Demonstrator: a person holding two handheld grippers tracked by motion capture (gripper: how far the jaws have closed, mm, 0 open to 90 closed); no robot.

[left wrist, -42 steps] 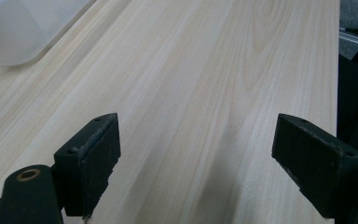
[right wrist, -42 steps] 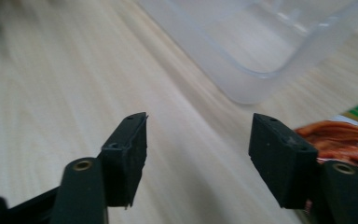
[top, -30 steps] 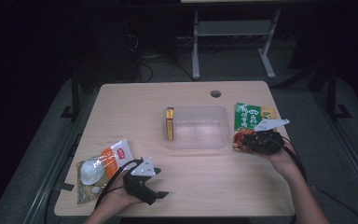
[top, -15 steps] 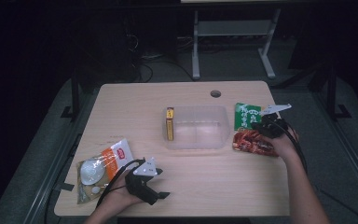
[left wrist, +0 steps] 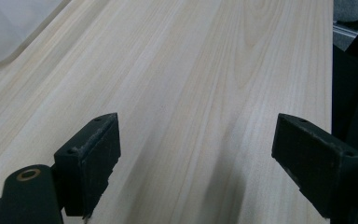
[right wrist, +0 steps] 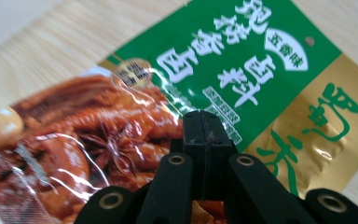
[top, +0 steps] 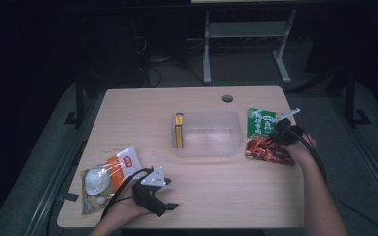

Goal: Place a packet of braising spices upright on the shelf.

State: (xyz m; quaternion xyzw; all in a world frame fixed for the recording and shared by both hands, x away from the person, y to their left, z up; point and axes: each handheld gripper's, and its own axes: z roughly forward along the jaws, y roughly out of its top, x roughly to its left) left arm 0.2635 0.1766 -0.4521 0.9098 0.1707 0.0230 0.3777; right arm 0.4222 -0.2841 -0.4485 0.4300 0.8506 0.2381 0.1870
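A flat food packet (top: 261,124), green at the top and red with braised meat below, lies at the table's right side. In the right gripper view the packet (right wrist: 242,60) spreads out close under the jaws. My right gripper (top: 279,132) (right wrist: 205,128) hovers over the packet's right half with its jaws pressed together and nothing visibly between them. My left gripper (top: 167,205) (left wrist: 205,154) rests low at the front left of the table (top: 236,191), its jaws wide apart over bare wood.
A clear plastic container (top: 206,115) stands in the middle of the table, with a narrow yellow box (top: 179,130) upright against its left wall. An orange and clear packet (top: 106,174) with white balls lies at the front left. A cable hole (top: 227,98) sits near the far edge.
My right gripper has moved away from me and to the right, from the packet's red lower part to its right half. The left gripper has stayed put.
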